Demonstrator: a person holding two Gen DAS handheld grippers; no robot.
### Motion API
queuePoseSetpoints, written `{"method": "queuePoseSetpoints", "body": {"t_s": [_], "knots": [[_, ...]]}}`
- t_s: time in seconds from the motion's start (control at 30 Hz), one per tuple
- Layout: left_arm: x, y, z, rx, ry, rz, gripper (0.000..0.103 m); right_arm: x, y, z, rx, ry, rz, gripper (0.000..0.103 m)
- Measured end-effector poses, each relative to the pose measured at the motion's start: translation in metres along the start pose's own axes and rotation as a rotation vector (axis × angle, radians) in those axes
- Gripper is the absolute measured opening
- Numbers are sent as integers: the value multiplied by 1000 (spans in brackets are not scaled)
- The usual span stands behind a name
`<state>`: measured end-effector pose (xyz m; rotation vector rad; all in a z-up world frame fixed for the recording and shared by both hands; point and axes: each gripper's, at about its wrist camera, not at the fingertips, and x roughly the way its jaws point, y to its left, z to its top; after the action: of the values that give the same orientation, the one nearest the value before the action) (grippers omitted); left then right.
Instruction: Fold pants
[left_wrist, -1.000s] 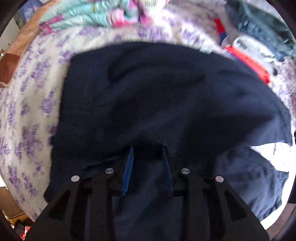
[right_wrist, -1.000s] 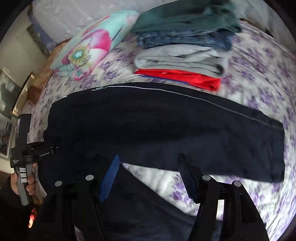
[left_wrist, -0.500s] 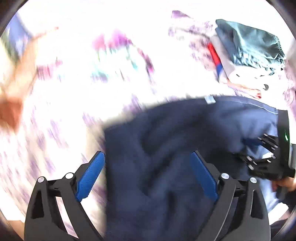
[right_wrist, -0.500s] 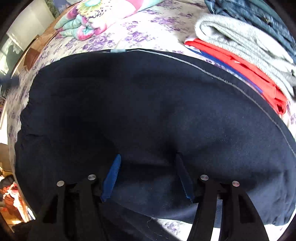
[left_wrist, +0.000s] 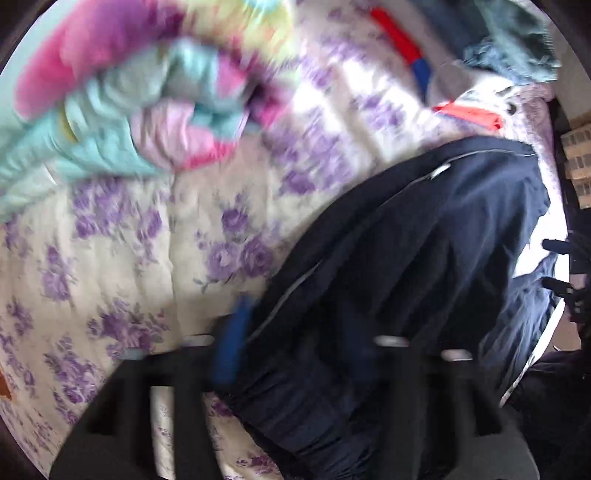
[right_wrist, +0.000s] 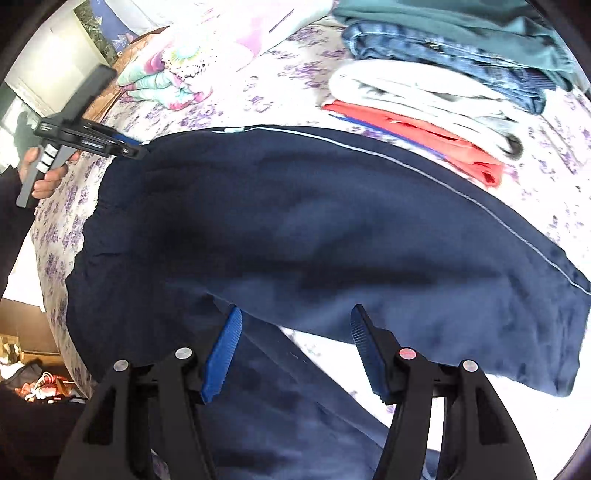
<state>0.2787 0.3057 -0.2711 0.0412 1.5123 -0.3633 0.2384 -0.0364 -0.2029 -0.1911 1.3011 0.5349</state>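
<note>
Dark navy pants (right_wrist: 295, 229) with a thin white side stripe lie spread on a floral bedspread. One leg runs to the right and the other comes toward the camera. My right gripper (right_wrist: 295, 332) is open just above the crotch area, touching nothing. My left gripper (right_wrist: 129, 147) is at the waistband's far corner, and its fingers look closed on the cloth there. The left wrist view is blurred: the pants (left_wrist: 406, 258) fill its right half, with the waistband between the blue pads (left_wrist: 232, 343).
A stack of folded clothes (right_wrist: 443, 74), red, white, denim and green, lies behind the pants. A flowered pillow (right_wrist: 173, 81) lies at the back left. The bed's left edge (right_wrist: 48, 266) drops to a cluttered floor.
My left gripper went from open above the pants to the waistband corner and closed there. My right gripper pulled back a little and stayed open.
</note>
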Motion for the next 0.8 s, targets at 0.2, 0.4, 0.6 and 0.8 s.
{"method": "queuePoseSetpoints", "body": {"t_s": [0.2, 0.4, 0.6, 0.8], "knots": [[2, -5, -13, 3, -58, 7, 24, -7, 11, 40, -173, 2, 30, 63], [3, -14, -20, 47, -38, 66, 33, 17, 43, 144, -478, -71, 139, 79], [8, -11, -16, 48, -12, 32, 37, 86, 76, 192, -624, 100, 131, 78], [15, 2, -9, 22, 21, 67, 67, 136, 71, 181, -650, 246, 130, 48]]}}
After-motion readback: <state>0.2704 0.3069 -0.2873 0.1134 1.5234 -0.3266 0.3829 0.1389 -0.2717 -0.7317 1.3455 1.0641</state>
